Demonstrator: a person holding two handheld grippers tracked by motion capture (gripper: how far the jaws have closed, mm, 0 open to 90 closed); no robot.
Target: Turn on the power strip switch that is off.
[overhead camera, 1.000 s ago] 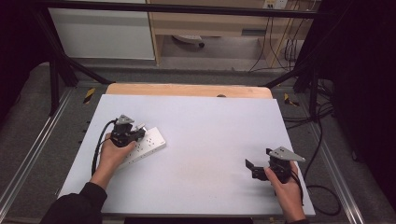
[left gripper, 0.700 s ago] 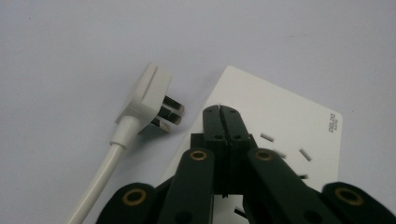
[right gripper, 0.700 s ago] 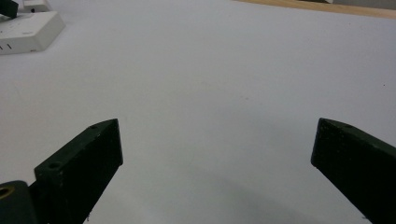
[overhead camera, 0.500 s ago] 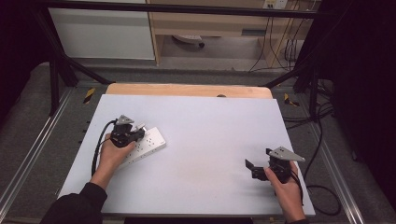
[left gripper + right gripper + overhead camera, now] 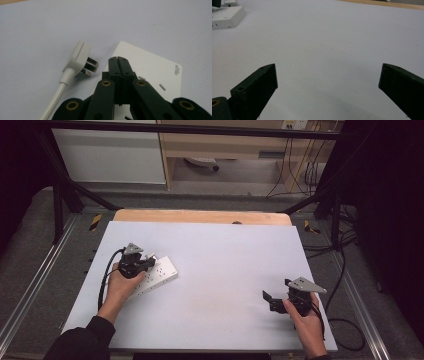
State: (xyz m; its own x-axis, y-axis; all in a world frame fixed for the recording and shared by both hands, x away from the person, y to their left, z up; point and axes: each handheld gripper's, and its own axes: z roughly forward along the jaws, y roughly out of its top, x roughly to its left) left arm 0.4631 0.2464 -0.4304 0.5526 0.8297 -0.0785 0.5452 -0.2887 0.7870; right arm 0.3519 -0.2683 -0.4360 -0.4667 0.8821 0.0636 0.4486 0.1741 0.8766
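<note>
A white power strip (image 5: 159,275) lies at the left of the white table (image 5: 225,255). My left gripper (image 5: 144,263) hovers over the strip's near end. Its jaws are pressed together with nothing between them, their tips above the strip (image 5: 150,72). A white three-pin plug (image 5: 80,58) on a white cable (image 5: 56,96) lies flat on the table just left of the strip, pins pointing at it. My right gripper (image 5: 270,300) rests at the table's front right, jaws spread wide over bare table. The strip (image 5: 225,16) shows far off at upper left in the right gripper view.
A wooden board edge (image 5: 200,216) runs along the table's far side. Black cables (image 5: 345,270) hang off the right side of the table. Metal frame rails (image 5: 30,290) flank the table. The broad middle of the table holds nothing.
</note>
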